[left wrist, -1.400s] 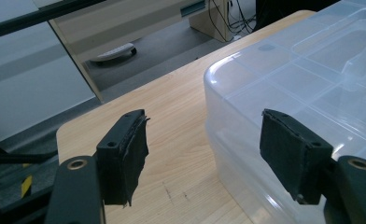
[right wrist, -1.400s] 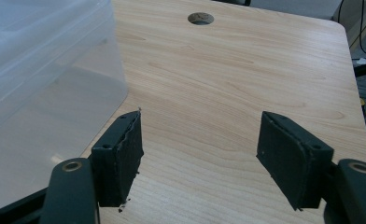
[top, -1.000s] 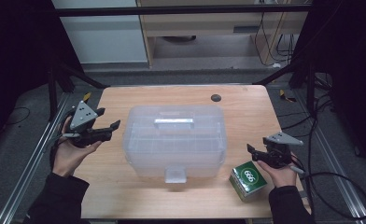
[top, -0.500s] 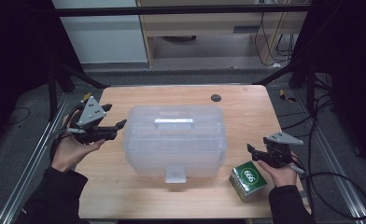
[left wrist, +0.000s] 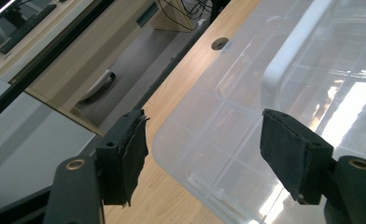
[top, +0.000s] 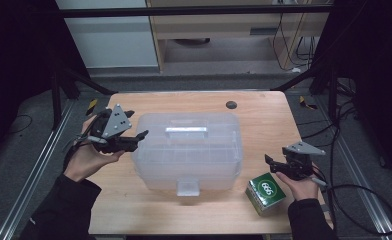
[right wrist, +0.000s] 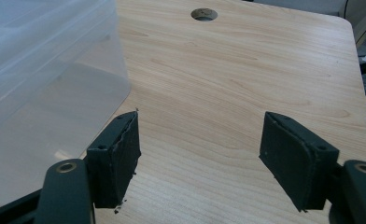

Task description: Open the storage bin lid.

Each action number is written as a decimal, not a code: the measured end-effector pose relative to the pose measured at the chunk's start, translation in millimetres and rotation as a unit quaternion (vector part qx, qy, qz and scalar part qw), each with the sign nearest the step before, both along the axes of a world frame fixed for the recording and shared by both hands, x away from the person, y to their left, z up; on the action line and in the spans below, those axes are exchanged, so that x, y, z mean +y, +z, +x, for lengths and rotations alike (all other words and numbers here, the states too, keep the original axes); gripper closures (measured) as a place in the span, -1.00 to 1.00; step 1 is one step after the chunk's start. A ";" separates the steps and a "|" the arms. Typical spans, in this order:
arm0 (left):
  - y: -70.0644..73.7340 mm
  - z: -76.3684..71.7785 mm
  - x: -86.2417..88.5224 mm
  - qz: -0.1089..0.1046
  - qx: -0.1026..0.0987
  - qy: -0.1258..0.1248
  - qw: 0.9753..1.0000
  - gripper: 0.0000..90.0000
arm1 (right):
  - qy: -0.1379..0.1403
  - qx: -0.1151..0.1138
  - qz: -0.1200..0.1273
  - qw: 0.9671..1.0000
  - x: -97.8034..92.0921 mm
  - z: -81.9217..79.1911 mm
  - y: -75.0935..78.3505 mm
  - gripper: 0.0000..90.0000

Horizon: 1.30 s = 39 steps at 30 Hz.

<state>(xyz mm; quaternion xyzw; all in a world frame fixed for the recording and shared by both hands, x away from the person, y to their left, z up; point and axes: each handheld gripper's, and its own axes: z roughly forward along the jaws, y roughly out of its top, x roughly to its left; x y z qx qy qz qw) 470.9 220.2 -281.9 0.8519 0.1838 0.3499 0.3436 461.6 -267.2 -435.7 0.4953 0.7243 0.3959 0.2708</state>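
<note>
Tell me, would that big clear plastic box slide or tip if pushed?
The clear plastic box looks wide and low, so it would probably slide on the smooth wooden table rather than tip. It seems empty, so likely light; its thin walls may flex.

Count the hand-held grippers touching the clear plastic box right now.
0. The left hand-held gripper hovers open at the box's left edge; the right hand-held gripper hangs open beside the green carton.

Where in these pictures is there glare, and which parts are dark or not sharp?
Left gripper view: a bright patch of glare lies on the lid of the clear plastic box, and the pads look slightly soft. High view: the table is evenly lit, while the surroundings are dark. Right gripper view: the box wall casts a soft shadow on the wood, which looks sharp.
</note>
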 end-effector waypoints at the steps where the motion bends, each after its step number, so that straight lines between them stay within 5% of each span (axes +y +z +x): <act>1: -0.1 -0.3 -2.2 0.006 -0.001 -0.002 1.000 -0.31 | 0.000 0.001 0.000 1.000 0.2 -0.1 -0.1 -0.36; 18: 1.5 2.3 -37.5 0.060 -0.002 -0.042 0.997 -0.27 | 0.012 0.006 0.000 1.000 2.1 0.5 -1.3 -0.31; 39: -8.8 10.6 -69.5 0.134 -0.015 -0.079 0.988 -0.17 | 0.029 0.015 -0.004 0.999 7.4 1.6 -3.2 -0.26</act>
